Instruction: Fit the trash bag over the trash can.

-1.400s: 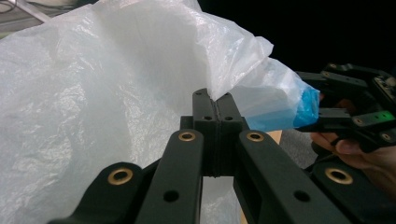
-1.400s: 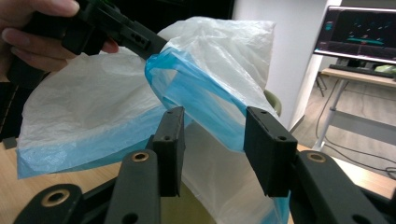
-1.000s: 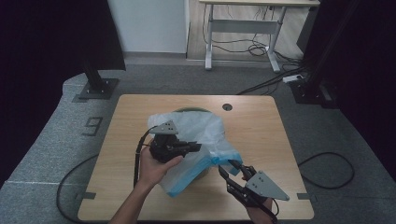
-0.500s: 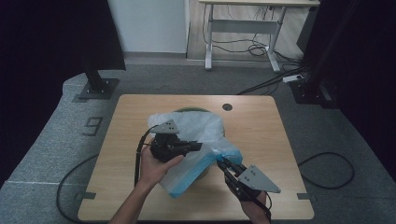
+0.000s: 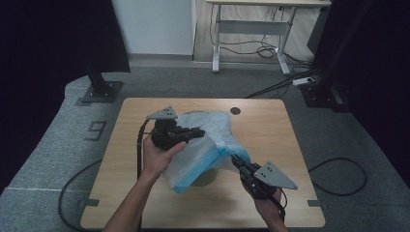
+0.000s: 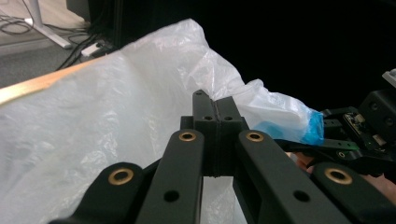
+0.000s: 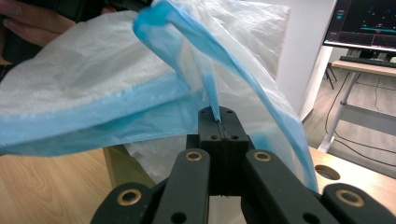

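Observation:
A thin white plastic bag (image 5: 205, 140) with a blue rim hangs over a small olive container (image 7: 122, 164) on the wooden table (image 5: 270, 130). My left gripper (image 5: 197, 131) is at the bag's upper left, shut on the white film (image 6: 93, 135), its jaws pressed together (image 6: 215, 106). At the bag's lower right corner my right gripper (image 5: 236, 161) has just been closing, and it is now shut on the blue rim (image 7: 205, 79), which runs up out of the jaw tips (image 7: 219, 116). The bag is stretched between the two grippers.
A round cable hole (image 5: 235, 110) sits near the table's far edge. A white desk (image 5: 251, 34) with floor cables stands behind. Dark stand bases (image 5: 100, 91) flank the table. A monitor (image 7: 366, 21) appears in the right gripper view.
My right gripper moved up to the bag's blue corner and closed its jaws on it. The left gripper lifted its part of the bag slightly.

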{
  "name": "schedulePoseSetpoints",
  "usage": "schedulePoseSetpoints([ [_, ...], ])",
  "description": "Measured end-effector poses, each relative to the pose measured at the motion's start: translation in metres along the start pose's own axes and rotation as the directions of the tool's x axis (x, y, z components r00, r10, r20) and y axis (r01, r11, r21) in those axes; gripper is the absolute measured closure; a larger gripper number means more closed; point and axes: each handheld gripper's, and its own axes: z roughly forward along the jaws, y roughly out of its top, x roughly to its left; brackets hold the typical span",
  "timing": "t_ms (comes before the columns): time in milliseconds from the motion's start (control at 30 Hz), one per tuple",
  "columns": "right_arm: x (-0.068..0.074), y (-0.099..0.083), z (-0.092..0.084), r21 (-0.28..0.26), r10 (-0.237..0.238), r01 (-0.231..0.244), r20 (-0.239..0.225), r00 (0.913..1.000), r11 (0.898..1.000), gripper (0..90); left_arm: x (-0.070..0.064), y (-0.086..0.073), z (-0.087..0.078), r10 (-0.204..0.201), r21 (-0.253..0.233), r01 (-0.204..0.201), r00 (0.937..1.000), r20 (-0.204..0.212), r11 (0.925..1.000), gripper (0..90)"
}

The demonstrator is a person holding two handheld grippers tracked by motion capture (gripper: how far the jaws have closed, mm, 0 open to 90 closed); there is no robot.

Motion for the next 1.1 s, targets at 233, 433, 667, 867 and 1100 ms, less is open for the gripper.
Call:
schedulePoseSetpoints([
  [233, -0.021, 0.005, 0.012, 0.060, -0.017, 0.015, 0.035, 0.9992, 0.998, 89.0, 0.013, 0.009, -0.012, 0.003, -0.026, -0.005, 0.9979, -0.064, 0.9997, 89.6],
  [433, -0.066, 0.016, 0.037, 0.132, 0.018, -0.033, 0.115, 0.9933, 0.991, 89.0, 0.034, 0.011, -0.028, -0.022, -0.076, 0.013, 0.9917, -0.127, 0.9971, 89.6],
  [667, -0.082, 0.026, 0.044, 0.129, 0.010, -0.030, 0.158, 0.9875, 0.991, 89.0, 0.054, 0.008, -0.045, -0.056, -0.120, 0.038, 0.9866, -0.153, 0.9921, 89.6],
  [867, -0.087, 0.027, 0.038, 0.115, 0.017, -0.039, 0.187, 0.9822, 0.993, 88.9, 0.062, -0.009, -0.067, -0.095, -0.152, 0.071, 0.9834, -0.155, 0.9858, 89.6],
  [1100, -0.099, 0.032, 0.020, 0.091, 0.023, -0.047, 0.246, 0.9691, 0.995, 89.0, 0.056, -0.016, -0.068, -0.082, -0.154, 0.066, 0.9915, -0.101, 0.9859, 89.6],
])
